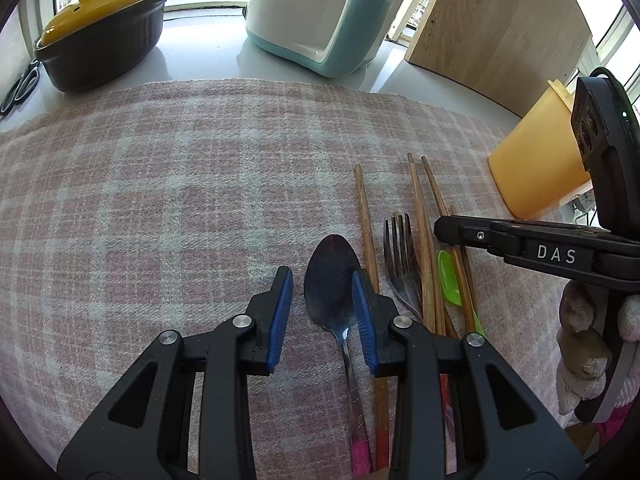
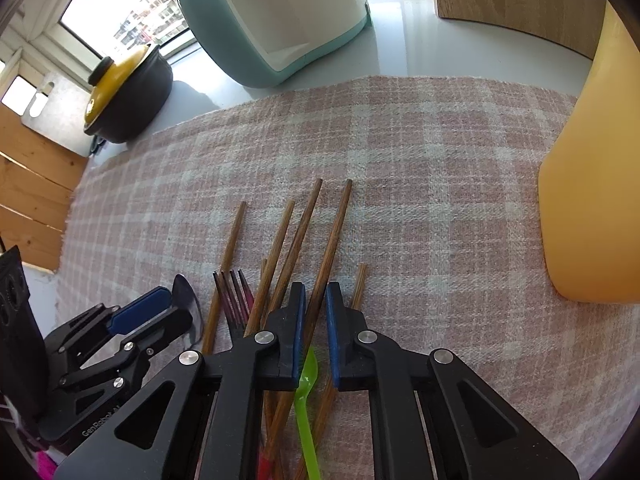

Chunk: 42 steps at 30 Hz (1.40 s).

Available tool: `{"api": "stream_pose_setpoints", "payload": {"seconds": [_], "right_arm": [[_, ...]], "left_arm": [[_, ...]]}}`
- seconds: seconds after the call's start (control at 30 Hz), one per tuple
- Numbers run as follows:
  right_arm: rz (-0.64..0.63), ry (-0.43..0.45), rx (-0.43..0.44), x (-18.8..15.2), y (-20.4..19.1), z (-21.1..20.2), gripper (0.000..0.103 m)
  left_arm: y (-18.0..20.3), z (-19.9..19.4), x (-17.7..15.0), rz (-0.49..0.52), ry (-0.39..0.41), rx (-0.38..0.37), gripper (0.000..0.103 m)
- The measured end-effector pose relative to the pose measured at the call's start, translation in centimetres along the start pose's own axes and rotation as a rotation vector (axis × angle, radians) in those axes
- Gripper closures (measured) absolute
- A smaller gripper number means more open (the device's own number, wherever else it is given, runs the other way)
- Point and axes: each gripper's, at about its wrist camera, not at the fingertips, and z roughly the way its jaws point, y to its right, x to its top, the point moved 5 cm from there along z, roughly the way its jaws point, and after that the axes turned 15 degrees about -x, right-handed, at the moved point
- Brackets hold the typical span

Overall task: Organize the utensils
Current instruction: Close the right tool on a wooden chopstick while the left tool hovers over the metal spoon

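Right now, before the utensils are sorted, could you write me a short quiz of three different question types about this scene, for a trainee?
1. True or false: the left gripper is shut on the fork.
2. Which utensil lies between the right gripper's open fingers? A) metal spoon B) wooden chopstick C) fork
3. Fill in: the utensils lie on a pink plaid ____.

Key:
1. False; it is open, around the metal spoon.
2. B, a wooden chopstick.
3. cloth.
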Motion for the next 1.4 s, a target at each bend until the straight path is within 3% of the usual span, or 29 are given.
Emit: {"api": "stream_pose_setpoints", "payload": {"seconds": [0.1,0.17,0.67,0.77,0.87,0.9,1.13,1.4], "right_arm": [[-0.008,0.015,-0.008,0.0,0.0,-0.4,0.096],[-0.012,0.021,-0.013,0.0,0.0,-0.5,0.097],[-0.024,0.038,-0.031,-0.3,0.8,-0.9,0.098],[-0.024,0.034,-0.031,-0.4,0.8,-0.8,0.098],[-0.031,0.032,-0.034,-0.5,0.6,-0.7,0.098],[-0.03,0.032,-0.034,-0.6,0.6,-0.7,0.098],[-0.034,0.035,-0.034,-0.6,0.6,-0.9,0.098],[-0.032,0.036,-0.035,-0.8,1.1,-1.0,0.098]], "left_arm": [[0.2,0.2,0.0,0.014,0.008,0.001,0.076],[0.4,0.3,-0.2,0.021,0.007,0.002,0.089],[2.5,0.9,-0.9,0.085,-0.02,-0.011,0.096],[2.3,1.1,-0.9,0.073,-0.034,-0.012,0.088],[1.9,1.1,-0.7,0.054,-0.038,-0.013,0.063],[2.0,1.1,-0.8,0.054,-0.04,-0.02,0.061],[2.7,0.3,-1.2,0.088,-0.021,-0.011,0.061],[3.5,0.7,-2.1,0.157,-0.069,-0.016,0.061]]}}
